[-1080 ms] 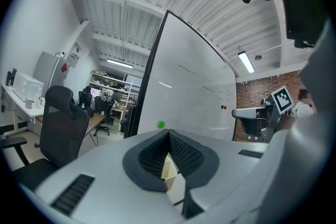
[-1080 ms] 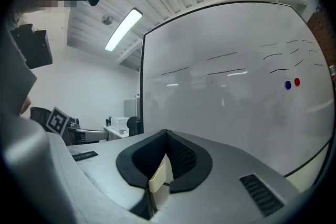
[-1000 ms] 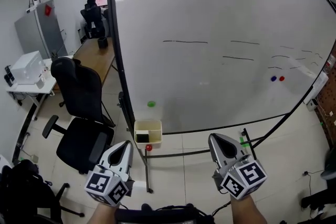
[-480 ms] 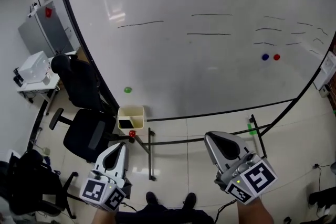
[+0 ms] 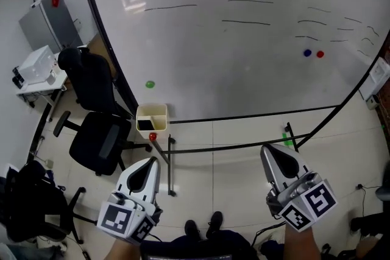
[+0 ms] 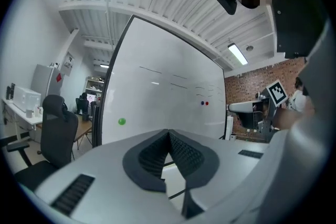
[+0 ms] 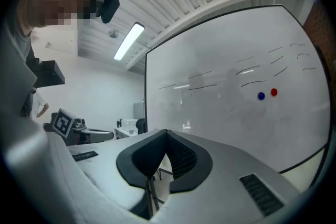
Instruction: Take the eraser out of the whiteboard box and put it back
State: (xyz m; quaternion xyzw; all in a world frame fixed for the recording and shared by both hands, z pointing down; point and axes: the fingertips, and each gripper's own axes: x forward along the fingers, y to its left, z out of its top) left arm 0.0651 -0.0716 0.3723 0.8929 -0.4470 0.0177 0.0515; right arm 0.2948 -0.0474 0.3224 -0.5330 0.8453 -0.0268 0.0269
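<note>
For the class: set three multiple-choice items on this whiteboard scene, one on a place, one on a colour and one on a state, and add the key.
1. Where on the whiteboard does the cream box hang?
A) its lower left corner
B) its top edge
C) its right-hand edge

2. What colour is the magnet just above the box?
A) red
B) green
C) blue

3. How do the jaws of the left gripper and the right gripper stand?
A) both shut, empty
B) both wide open
C) left open, right shut

Key:
1 A, the head view shows the box at that corner.
2 B, it is plainly green.
3 A, each gripper view shows the jaws together with nothing between them.
</note>
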